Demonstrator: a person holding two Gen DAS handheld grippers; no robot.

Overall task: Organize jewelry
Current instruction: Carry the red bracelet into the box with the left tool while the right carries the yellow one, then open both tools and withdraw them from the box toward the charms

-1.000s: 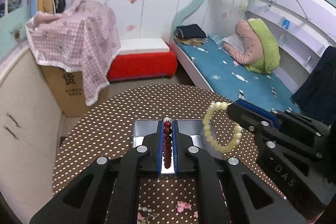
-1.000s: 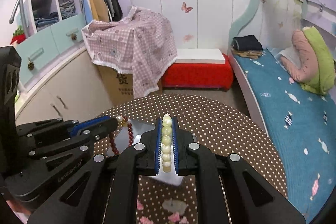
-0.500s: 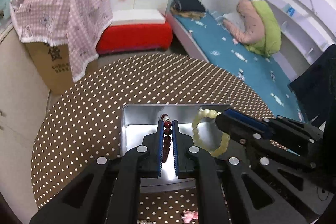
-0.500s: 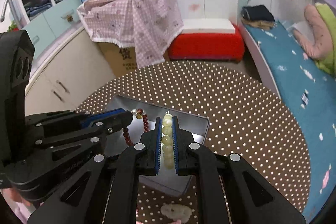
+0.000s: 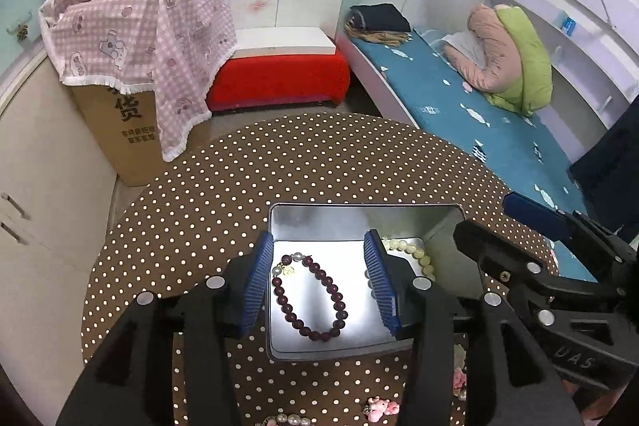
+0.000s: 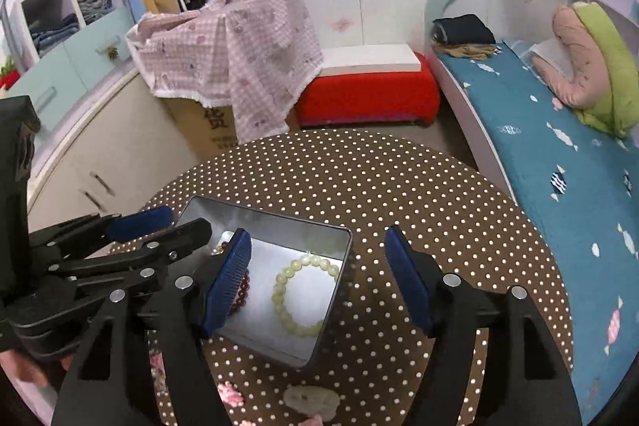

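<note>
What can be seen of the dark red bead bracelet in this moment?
The dark red bead bracelet is a closed loop of round, glossy maroon beads, with a pale bead and a small gold-coloured charm at its upper left. It lies flat and free on the floor of the metal tin, left of the pale green bead bracelet. The open left claw frames it without touching. In the right wrist view a finger hides most of it.

Tin [image 5: 359, 222] open-topped, both bracelets lying flat — grippers crowd its near side, far side seemingly free
</note>
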